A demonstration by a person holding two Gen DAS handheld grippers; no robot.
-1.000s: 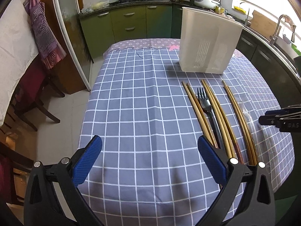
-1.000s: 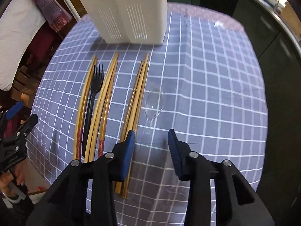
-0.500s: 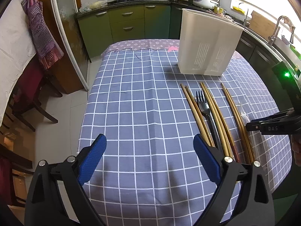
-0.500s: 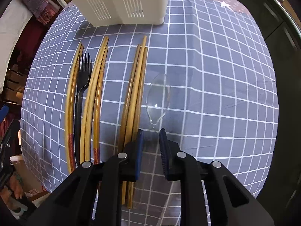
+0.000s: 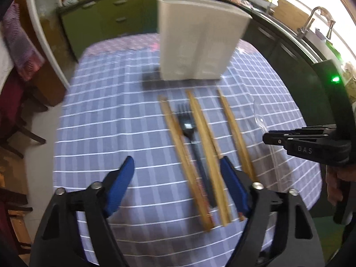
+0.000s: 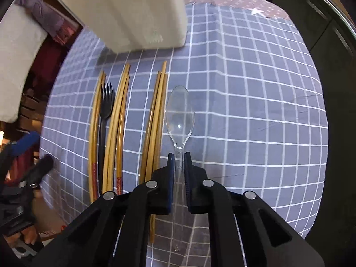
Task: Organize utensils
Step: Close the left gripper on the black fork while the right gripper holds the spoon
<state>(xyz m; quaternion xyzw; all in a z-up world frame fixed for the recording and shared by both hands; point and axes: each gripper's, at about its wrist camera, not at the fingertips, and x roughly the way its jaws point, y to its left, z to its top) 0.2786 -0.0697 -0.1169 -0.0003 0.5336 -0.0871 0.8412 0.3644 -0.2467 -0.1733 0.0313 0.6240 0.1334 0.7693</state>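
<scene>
A clear plastic spoon (image 6: 179, 120) lies on the checked tablecloth (image 6: 255, 111), and my right gripper (image 6: 178, 155) is shut on its handle. To its left lie three pairs of wooden chopsticks (image 6: 155, 115) with a black fork (image 6: 104, 111) among them. A white slotted utensil holder (image 5: 200, 40) stands upright behind them. My left gripper (image 5: 176, 169) hovers over the near ends of the left chopsticks (image 5: 187, 169) and the fork (image 5: 189, 129). Its jaws are closing, and the pads (image 5: 231, 182) press on nothing. The right gripper (image 5: 267, 138) shows at the right by the spoon (image 5: 258, 115).
The table's near edge runs just below both grippers, with floor and dark chairs (image 5: 13, 115) to the left. Green cabinets (image 5: 106, 20) and a sink tap (image 5: 316, 17) line the back and right. The left gripper (image 6: 33, 146) shows blurred at the left in the right wrist view.
The right gripper's jaws have closed on the spoon handle. The left gripper has swung right over the chopsticks and fork, and its jaws have narrowed.
</scene>
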